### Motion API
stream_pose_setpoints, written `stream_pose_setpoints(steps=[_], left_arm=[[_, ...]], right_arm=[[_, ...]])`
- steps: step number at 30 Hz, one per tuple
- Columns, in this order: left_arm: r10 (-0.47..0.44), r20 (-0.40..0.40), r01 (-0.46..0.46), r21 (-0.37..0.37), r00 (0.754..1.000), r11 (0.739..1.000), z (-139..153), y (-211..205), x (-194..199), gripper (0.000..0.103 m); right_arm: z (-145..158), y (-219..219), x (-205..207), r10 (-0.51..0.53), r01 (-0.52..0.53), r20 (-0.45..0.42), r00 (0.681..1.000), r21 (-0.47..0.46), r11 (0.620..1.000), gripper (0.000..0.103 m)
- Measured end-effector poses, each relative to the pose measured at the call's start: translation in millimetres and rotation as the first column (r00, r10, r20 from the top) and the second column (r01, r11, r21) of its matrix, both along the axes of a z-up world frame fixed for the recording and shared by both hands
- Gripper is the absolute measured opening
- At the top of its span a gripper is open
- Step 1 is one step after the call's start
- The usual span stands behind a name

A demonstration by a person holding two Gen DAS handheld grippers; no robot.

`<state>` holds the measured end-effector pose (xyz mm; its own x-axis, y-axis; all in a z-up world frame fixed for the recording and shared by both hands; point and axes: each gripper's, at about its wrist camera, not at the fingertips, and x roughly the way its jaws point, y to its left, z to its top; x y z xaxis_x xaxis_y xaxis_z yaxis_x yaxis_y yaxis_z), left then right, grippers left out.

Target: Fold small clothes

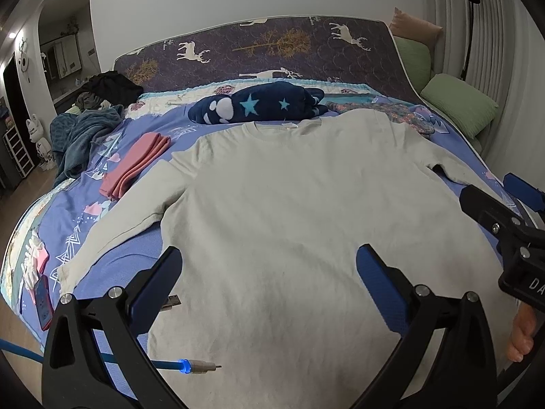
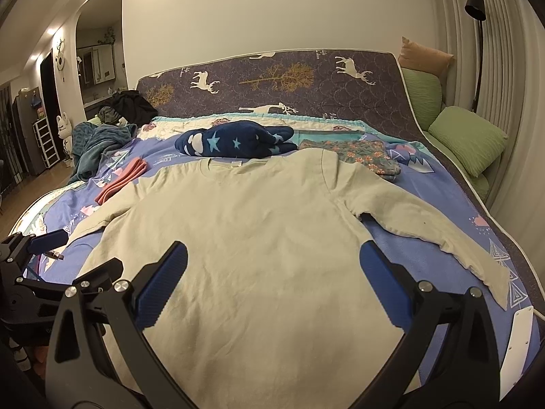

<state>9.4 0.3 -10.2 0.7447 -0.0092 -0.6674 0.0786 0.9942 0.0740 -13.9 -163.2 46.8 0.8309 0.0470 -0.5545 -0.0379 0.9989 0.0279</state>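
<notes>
A pale cream long-sleeved shirt (image 1: 282,204) (image 2: 259,231) lies flat and face up on the blue bedspread, collar toward the headboard, both sleeves spread out to the sides. My left gripper (image 1: 269,266) hovers open over the shirt's lower left part, nothing between its blue pads. My right gripper (image 2: 272,262) hangs open over the lower right part of the shirt, holding nothing. The right gripper (image 1: 504,201) also shows at the right edge of the left wrist view, and the left gripper (image 2: 44,238) at the left edge of the right wrist view.
On the bed (image 2: 425,245) lie folded pink cloth (image 1: 136,167), a navy star-print bundle (image 1: 259,102), a floral garment (image 2: 354,156) and a teal blanket (image 1: 81,136). A phone (image 1: 42,301) and a blue cable (image 1: 184,364) rest near the left edge. Green pillows (image 2: 470,139) line the right side.
</notes>
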Motion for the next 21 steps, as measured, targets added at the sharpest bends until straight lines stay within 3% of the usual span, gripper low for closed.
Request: stream_pose_setpoints(steps=[21], left_arm=[[0.023, -0.01, -0.023, 0.019, 1.0, 1.0, -5.8, 6.9, -1.0, 0.102]], right_arm=[[-6.1, 5.8, -0.6, 0.001, -0.001, -0.014, 1.0, -0.015, 1.0, 0.101]])
